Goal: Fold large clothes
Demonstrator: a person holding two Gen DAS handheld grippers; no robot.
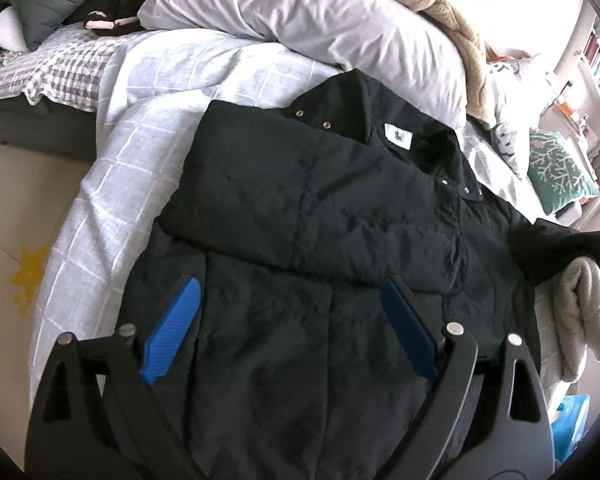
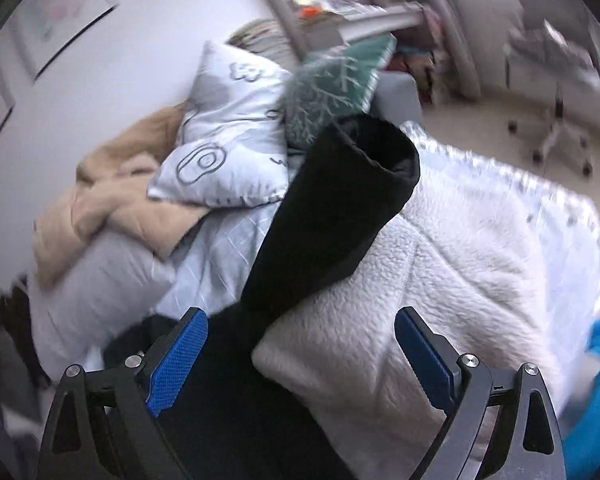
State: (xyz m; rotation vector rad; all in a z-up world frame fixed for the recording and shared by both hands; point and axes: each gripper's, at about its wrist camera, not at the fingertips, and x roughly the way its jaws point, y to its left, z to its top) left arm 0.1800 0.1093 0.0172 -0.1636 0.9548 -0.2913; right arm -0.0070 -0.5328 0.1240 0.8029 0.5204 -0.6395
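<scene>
The black jacket (image 1: pixel 300 208) lies beneath the left gripper (image 1: pixel 292 300), jaws released. The right gripper (image 2: pixel 300 332), also released, should pinch the sleeve (image 2: pixel 332 208) near its cuff and fold it flat across.

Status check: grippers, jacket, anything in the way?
Left gripper open over black jacket, one sleeve folded across. Right gripper open; other sleeve lies on white fleece.

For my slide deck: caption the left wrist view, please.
Open left gripper above a black jacket on the bed, one sleeve folded across.
</scene>
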